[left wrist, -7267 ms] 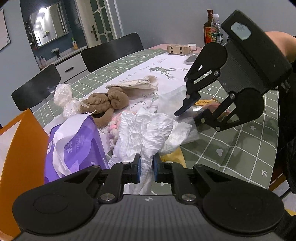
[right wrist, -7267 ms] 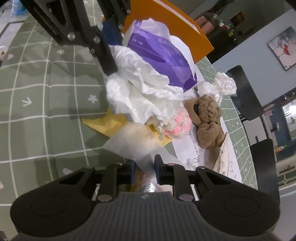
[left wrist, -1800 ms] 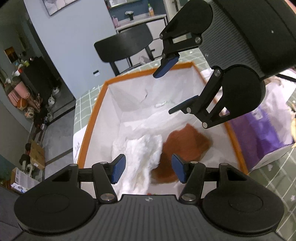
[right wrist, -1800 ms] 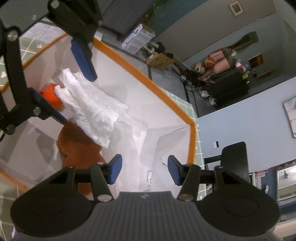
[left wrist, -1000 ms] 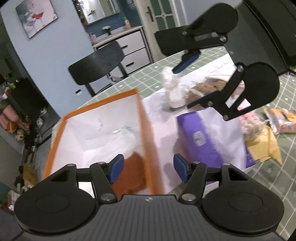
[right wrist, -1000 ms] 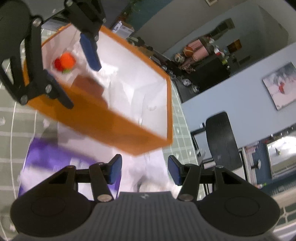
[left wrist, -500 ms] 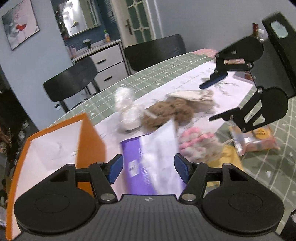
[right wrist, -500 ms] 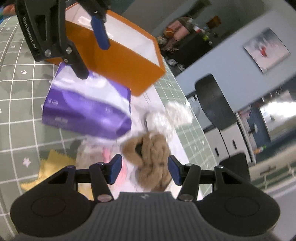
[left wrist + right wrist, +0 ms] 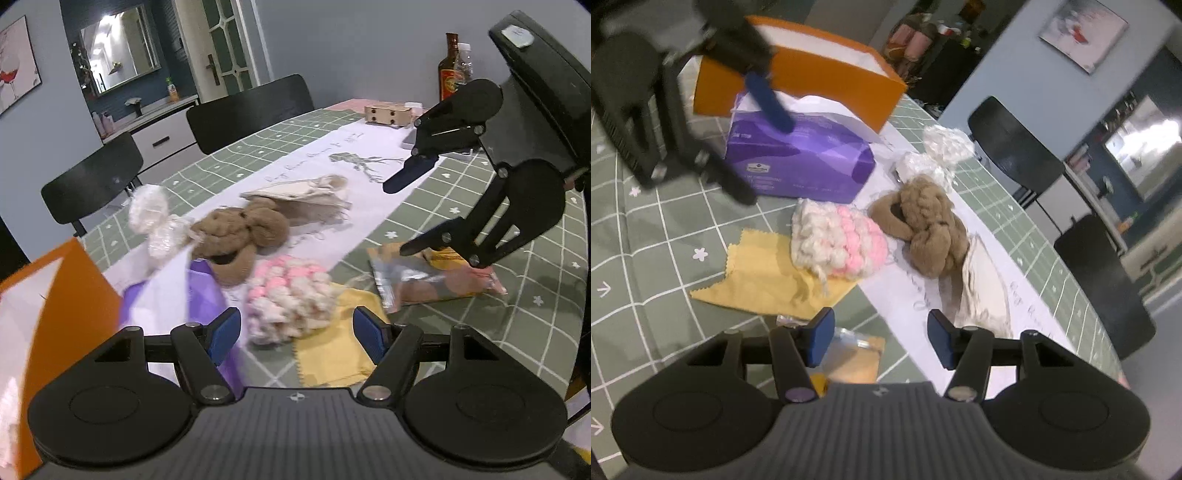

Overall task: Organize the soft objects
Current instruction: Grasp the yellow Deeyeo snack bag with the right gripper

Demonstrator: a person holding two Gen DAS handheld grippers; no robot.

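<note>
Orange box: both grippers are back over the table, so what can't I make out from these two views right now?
- Orange box contents: left wrist view cuts it at the frame edge; right wrist view shows only its outer wall.
- Purple tissue pack: label blurred, partly behind the left gripper.
- Clear snack packet: contents blurred, partly behind the right gripper.
- Yellow cloth: part under the pink-and-white yarn bundle.
</note>
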